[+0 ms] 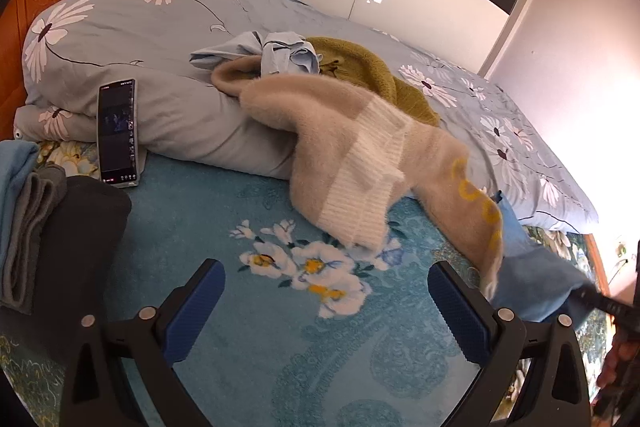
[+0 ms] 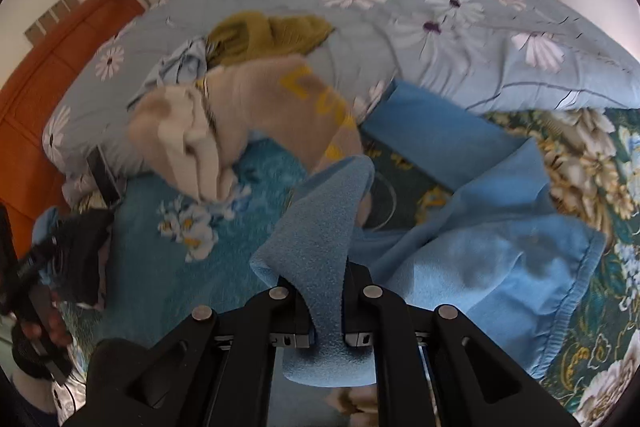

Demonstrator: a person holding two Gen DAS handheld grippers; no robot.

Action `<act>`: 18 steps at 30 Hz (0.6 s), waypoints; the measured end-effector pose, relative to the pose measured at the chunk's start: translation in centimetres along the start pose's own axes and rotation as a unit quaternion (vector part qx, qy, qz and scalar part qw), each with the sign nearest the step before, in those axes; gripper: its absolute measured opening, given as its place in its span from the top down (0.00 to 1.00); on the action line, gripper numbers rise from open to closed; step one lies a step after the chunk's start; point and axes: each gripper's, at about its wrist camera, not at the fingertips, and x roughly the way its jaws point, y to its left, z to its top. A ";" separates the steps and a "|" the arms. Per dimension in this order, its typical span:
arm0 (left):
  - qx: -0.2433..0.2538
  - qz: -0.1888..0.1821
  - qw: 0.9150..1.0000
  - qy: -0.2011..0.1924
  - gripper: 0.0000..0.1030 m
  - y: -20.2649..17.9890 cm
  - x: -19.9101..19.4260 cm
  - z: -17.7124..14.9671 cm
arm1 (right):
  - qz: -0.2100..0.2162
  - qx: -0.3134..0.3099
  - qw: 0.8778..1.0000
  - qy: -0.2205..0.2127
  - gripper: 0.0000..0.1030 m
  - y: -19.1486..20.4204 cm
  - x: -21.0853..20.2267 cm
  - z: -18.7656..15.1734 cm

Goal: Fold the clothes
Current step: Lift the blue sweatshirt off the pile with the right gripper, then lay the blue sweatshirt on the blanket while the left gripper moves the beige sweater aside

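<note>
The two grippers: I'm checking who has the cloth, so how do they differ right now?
The left gripper is open, its blue-padded fingers wide apart and empty above the teal floral bedspread. The right gripper is shut on the blue fleece garment, a fold pinched between its fingers. Both are black and point toward the clothes pile.

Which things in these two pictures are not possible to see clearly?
- Beige sweater: yellow lettering motion-blurred in the right wrist view.
- Phone: screen content too small, left wrist view.
- Blue garment: its type unclear, bunched; the right gripper hides the pinched part.
- Folded stack: cut by the left edge.
</note>
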 end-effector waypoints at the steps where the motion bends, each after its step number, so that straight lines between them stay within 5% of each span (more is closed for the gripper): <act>1: -0.005 -0.002 1.000 0.003 0.00 0.5 0.7 0.7 | 0.004 -0.008 1.000 0.016 0.91 0.3 1.0 -0.4; 7: -0.045 -0.016 0.999 0.013 0.00 2.5 5.9 5.7 | -0.004 -0.021 0.997 0.070 0.91 0.6 3.4 -2.3; 12: -0.057 -0.022 0.998 0.031 0.00 3.2 10.3 8.4 | -0.001 -0.058 0.994 0.089 0.46 0.8 3.3 -3.5; 18: -0.081 -0.044 0.994 0.056 0.01 3.5 14.4 9.8 | -0.004 -0.068 0.995 0.071 0.33 0.5 1.6 -3.5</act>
